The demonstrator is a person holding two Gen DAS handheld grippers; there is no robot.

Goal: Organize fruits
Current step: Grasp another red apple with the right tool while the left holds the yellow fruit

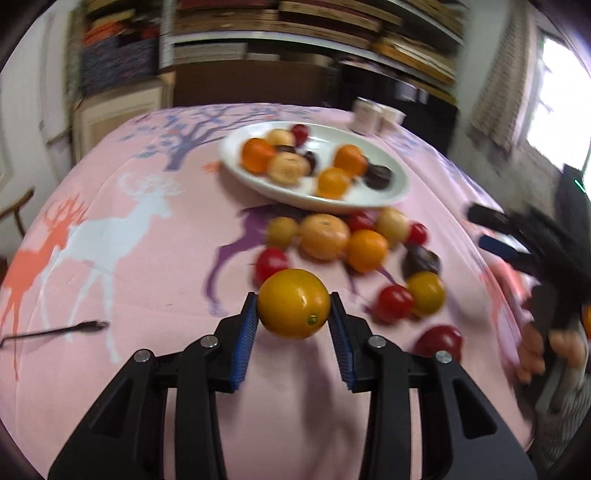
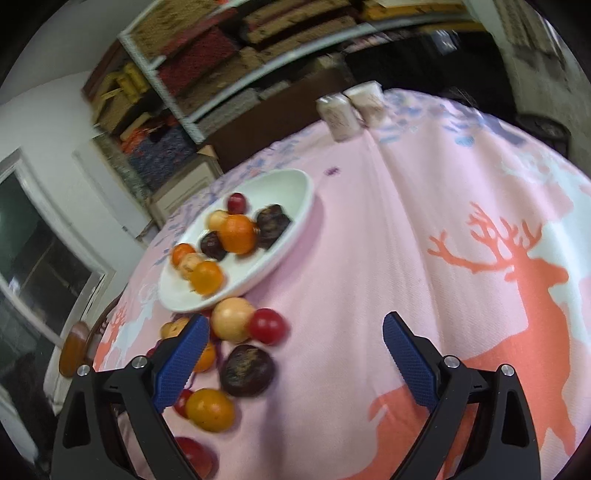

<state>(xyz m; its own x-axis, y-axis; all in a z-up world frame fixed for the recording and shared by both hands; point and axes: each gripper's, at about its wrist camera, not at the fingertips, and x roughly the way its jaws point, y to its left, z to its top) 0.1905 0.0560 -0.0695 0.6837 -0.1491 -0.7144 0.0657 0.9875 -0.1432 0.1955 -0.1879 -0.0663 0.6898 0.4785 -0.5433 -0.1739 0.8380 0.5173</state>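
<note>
My left gripper [image 1: 293, 314] is shut on a yellow-orange fruit [image 1: 293, 302] and holds it above the pink tablecloth. Beyond it, several loose red, orange, tan and dark fruits [image 1: 347, 243] lie in front of a white oval plate [image 1: 397, 184] that holds several fruits. My right gripper [image 2: 295, 328] is open and empty above the cloth; it also shows in the left wrist view [image 1: 509, 236] at the right. In the right wrist view the plate [image 2: 295, 184] is at upper left, with loose fruits [image 2: 232, 319] beside my left fingertip [image 2: 192, 332].
Two small pale jars [image 2: 351, 107] stand at the table's far edge. A thin dark stick [image 1: 55, 330] lies on the cloth at left. Shelves with stacked goods [image 1: 314, 29] run behind the table. A wooden chair back [image 2: 74, 347] is at the table's left side.
</note>
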